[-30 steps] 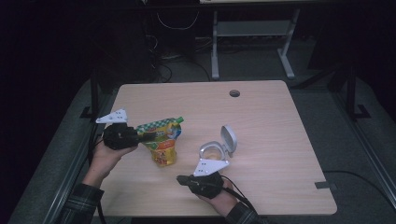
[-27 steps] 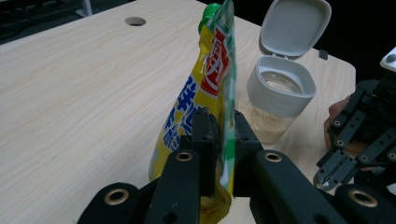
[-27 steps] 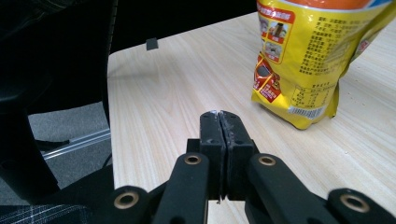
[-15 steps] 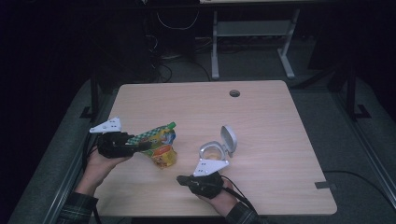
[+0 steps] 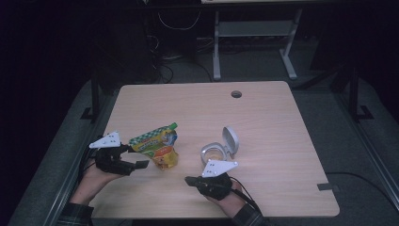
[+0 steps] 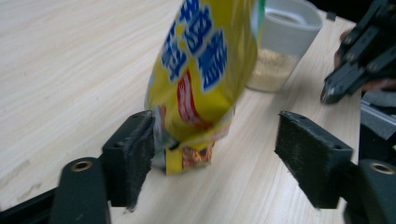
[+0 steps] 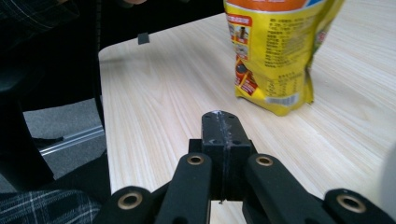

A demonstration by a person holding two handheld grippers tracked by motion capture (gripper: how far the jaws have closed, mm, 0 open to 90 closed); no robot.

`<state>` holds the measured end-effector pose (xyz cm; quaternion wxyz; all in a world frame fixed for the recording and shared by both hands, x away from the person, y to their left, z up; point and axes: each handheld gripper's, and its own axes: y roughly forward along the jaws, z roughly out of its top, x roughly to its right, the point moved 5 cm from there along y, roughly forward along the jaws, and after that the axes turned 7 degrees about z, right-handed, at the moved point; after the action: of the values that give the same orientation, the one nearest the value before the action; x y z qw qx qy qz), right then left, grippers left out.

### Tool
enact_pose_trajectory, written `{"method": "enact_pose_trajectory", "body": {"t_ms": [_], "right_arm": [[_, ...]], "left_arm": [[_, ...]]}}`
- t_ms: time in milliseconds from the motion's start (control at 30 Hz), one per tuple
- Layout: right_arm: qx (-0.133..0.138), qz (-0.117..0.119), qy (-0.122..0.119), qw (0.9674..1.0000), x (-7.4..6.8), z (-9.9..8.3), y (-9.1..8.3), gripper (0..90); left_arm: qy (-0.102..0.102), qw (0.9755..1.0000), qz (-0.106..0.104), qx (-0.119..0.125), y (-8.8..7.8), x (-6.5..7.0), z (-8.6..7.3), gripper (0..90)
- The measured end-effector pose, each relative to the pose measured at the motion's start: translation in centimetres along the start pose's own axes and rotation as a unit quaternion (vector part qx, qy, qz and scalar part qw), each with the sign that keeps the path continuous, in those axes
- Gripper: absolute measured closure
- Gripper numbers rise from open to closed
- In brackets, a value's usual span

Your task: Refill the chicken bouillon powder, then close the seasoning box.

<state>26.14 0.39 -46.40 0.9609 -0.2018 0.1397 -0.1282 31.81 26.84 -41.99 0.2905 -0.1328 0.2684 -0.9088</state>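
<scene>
Where grains half-fill it, jar (image 6: 284, 44) (lid open)

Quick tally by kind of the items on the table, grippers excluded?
Snack pouch, yellow with a green top: 1
Clear jar with its hinged white lid flipped open: 1
Total: 2

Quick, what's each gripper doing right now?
Left gripper: jaws just opened, pads off the yellow printed snack pouch between them.
Right gripper: closed, holding nothing.
</scene>
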Motion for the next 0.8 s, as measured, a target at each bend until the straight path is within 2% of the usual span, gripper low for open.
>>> {"method": "enact_pose_trajectory", "body": {"t_ms": [167, 200, 233, 267, 467, 533, 633, 800], "right_arm": [[-0.007, -0.013, -0.007, 0.9999, 0.3, -0.3, -1.2, 89.9], [-0.007, -0.016, -0.005, 0.9998, 0.4, -0.3, -1.5, 89.8], [-0.007, -0.017, -0.002, 0.9998, 0.5, -0.4, -1.8, 89.8], [-0.008, -0.02, -0.006, 0.9998, 0.7, -0.5, -2.1, 89.8], [-0.011, -0.039, 0.001, 0.9992, 1.3, -0.9, -4.2, 89.8], [-0.017, -0.044, -0.003, 0.9989, 1.7, -1.3, -5.0, 89.7], [-0.017, -0.042, 0.012, 0.9989, 2.1, -1.7, -6.3, 89.7], [-0.016, -0.054, 0.015, 0.9983, 2.6, -2.3, -8.1, 89.7]], "left_arm": [[0.002, 0.9998, 0.012, -0.013, 0.3, 0.4, -1.6, 20.2], [0.005, 0.9996, 0.015, -0.022, 0.5, 0.5, -2.1, 18.9], [0.01, 0.9995, 0.018, -0.025, 0.6, 0.6, -2.4, 18.4], [0.01, 0.9994, 0.019, -0.027, 0.8, 0.6, -2.7, 17.7], [0.007, 0.9987, 0.027, -0.042, 1.9, 1.2, -4.6, 15.0], [0.01, 0.9979, 0.031, -0.056, 2.2, 1.3, -5.2, 14.4], [0.008, 0.9975, 0.036, -0.06, 2.4, 1.5, -5.8, 13.7], [0.008, 0.9969, 0.043, -0.065, 2.7, 1.8, -6.3, 13.7]]}}
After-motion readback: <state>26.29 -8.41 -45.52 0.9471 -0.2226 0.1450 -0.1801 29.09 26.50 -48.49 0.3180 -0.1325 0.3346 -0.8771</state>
